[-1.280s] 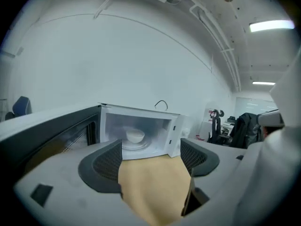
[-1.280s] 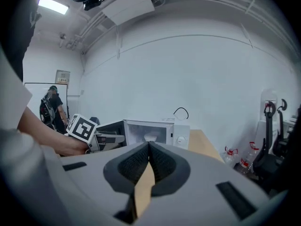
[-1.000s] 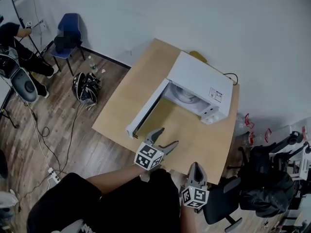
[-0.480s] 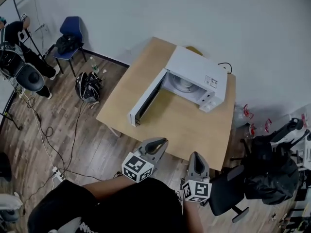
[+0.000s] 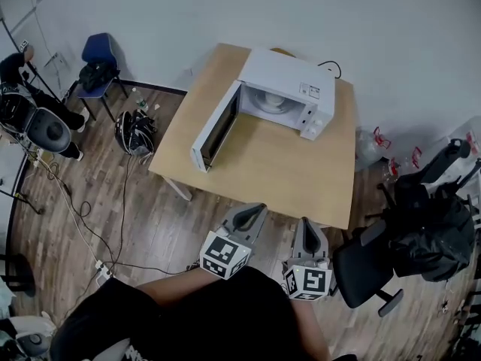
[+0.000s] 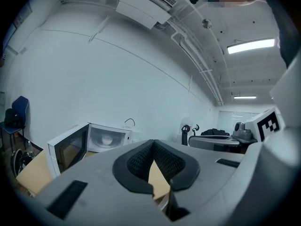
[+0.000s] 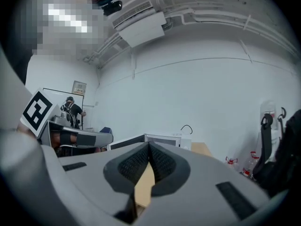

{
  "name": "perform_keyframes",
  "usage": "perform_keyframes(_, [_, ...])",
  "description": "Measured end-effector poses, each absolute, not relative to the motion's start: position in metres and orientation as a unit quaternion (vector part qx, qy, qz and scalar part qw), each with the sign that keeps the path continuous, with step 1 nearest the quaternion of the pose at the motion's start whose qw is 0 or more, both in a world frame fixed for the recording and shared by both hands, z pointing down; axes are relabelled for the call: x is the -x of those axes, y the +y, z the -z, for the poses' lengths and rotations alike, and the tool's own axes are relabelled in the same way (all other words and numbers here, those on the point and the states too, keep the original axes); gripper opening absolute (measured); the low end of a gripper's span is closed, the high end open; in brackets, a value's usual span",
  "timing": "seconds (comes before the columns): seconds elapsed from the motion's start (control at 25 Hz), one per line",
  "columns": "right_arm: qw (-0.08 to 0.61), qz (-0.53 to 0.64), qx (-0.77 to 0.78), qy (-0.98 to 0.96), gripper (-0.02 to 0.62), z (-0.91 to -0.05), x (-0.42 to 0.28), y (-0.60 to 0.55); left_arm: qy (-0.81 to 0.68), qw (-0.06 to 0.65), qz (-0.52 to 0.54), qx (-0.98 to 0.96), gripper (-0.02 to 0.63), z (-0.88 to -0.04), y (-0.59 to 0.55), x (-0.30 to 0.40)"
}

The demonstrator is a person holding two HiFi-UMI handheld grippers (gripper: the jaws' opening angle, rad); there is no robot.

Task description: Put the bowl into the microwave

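The person holds both grippers out in front of the body, side by side and well short of the worktop's (image 5: 279,168) near edge, over the wooden floor (image 5: 143,224). Both point roughly level toward the microwave (image 5: 289,77). The left gripper (image 5: 250,212) is angled a little toward the right one. Its jaws have just been closing and now sit pressed together with nothing between them. The right gripper (image 5: 308,224) points straight ahead, its jaws likewise pressed together and empty. The marker cubes of both sit close against the person's black clothing.

The bowl (image 6: 107,139), small and white, sits inside the microwave's cavity, well apart from both grippers. The microwave is white and stands at the far side of the worktop, close to the wall (image 5: 225,6), with its door (image 5: 214,126) swung wide open to the left. A black cord (image 5: 329,65) loops up behind it. The rest of the light wooden worktop is bare.

Around the room, a blue chair (image 5: 98,51) stands by the wall to the left. A black helmet-like object (image 5: 134,132) lies on the floor near it. Cables (image 5: 75,216) trail across the boards. Another person (image 5: 19,70) is at the far left among some equipment. A black office chair (image 5: 364,265) stands to the right, near the worktop's corner.
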State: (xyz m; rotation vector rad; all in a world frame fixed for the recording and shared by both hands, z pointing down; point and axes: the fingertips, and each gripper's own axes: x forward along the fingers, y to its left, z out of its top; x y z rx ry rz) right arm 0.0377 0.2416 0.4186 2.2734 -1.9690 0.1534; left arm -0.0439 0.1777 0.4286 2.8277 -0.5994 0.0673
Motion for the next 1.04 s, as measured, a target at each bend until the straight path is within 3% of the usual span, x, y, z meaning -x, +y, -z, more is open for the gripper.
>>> perform_keyframes(0.6, [0.068,-0.067,-0.771,-0.629,0.060,-0.432,-0.055,0.317,-0.173,0.091,-0.042,-0.980,0.014,-0.430,0.263,0.019])
perform_keyframes(1.04, [0.060,-0.081,-0.768,-0.632,0.060,-0.432,-0.073,0.330,-0.212,0.109,-0.055,-0.970,0.012,-0.435,0.271,0.023])
